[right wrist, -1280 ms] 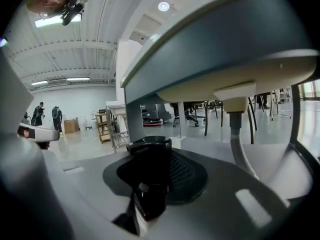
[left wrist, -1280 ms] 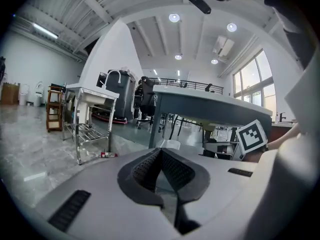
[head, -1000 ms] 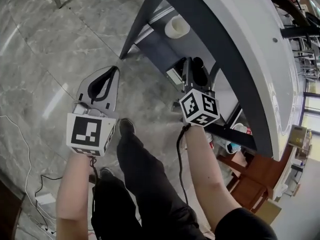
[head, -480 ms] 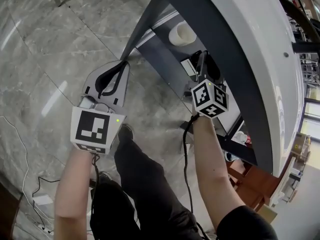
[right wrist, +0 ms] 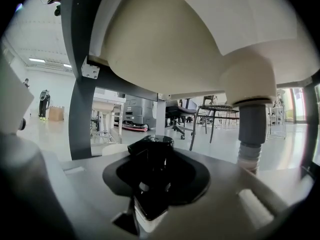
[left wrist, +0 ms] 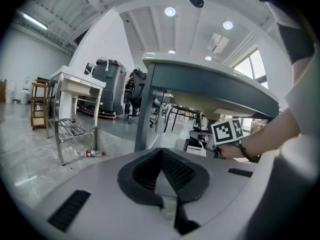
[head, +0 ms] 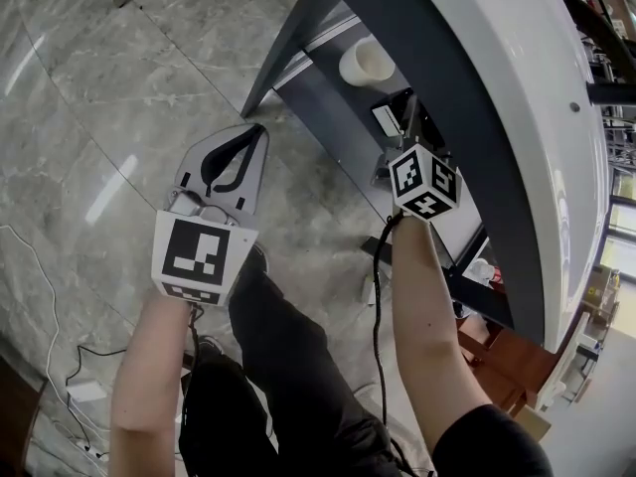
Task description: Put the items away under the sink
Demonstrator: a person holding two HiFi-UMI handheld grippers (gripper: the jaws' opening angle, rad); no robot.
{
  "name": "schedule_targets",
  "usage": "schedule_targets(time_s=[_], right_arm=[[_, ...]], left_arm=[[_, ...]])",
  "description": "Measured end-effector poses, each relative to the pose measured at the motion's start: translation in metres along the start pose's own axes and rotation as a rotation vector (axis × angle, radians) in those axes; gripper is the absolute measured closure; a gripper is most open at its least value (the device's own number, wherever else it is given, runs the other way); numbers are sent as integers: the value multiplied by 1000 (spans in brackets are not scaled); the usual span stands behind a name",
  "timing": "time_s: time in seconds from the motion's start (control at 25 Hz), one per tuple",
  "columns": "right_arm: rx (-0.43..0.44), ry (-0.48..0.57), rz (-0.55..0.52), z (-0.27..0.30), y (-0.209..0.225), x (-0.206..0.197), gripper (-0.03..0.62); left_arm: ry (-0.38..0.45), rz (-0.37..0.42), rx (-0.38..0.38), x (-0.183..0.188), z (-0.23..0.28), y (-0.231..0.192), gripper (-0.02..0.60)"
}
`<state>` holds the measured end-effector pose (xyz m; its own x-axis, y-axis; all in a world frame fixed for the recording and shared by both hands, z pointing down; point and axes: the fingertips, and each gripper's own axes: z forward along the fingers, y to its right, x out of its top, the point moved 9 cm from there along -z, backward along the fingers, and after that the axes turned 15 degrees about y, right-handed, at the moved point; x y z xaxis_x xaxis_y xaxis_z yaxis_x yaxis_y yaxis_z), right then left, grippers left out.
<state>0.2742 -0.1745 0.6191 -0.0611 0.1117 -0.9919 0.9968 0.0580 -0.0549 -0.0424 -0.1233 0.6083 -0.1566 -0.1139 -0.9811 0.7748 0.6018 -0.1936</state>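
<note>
My right gripper (head: 407,112) reaches under the white sink basin (head: 517,87) and is shut on a black bottle (right wrist: 151,184) with a black cap and a white label. In the right gripper view the bottle stands upright between the jaws, below the basin's underside, with the grey drain pipe (right wrist: 251,134) to its right. A white cup (head: 365,63) stands on the grey shelf (head: 328,97) beneath the sink, ahead of the bottle. My left gripper (head: 256,132) hangs over the floor left of the sink frame, its jaws shut with nothing between them (left wrist: 160,151).
The sink's dark grey frame leg (head: 283,43) stands between the two grippers. Small bottles (head: 477,266) and a wooden stool (head: 497,356) sit at the lower right. Cables (head: 60,366) lie on the marble floor. A metal rack (left wrist: 70,114) stands far off.
Both grippers have moved toward the sink. The right one has carried the black bottle further in under the basin; the left one has come closer to the frame leg.
</note>
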Motion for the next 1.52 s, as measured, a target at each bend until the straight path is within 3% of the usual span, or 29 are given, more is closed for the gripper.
schedule_targets(time_s=[0.2,0.32,0.48,0.6,1.08,1.36,1.44,1.48,1.52], right_arm=[[-24,-15,10,-5,0,4,424],[-33,-27,27,-14,-2,2,414],[-20,-39,6,-15,-2,-3,418],[25,-27,-29,-9,-10,-1,477],[72,-39,-18,9,23,-7,490],[66,-38,69,6,34,-7,339],[89,-52,107,7,35,-10,275],[108,-72,106,6,33,-14,210],[132,-96,90,4,30,-19,195]], left_arm=[[-6,-1,-2,6,-6,4,572],[-3,2,10,12,-13,4,572],[-11,-3,8,16,-18,8,572],[-2,-9,13,16,-19,8,572],[-28,-33,18,1,-2,15,572],[-47,-44,16,-2,-3,21,572],[-51,-46,21,-4,-4,21,572],[-52,-47,24,-4,-5,21,572],[-52,-48,26,-5,-5,21,572]])
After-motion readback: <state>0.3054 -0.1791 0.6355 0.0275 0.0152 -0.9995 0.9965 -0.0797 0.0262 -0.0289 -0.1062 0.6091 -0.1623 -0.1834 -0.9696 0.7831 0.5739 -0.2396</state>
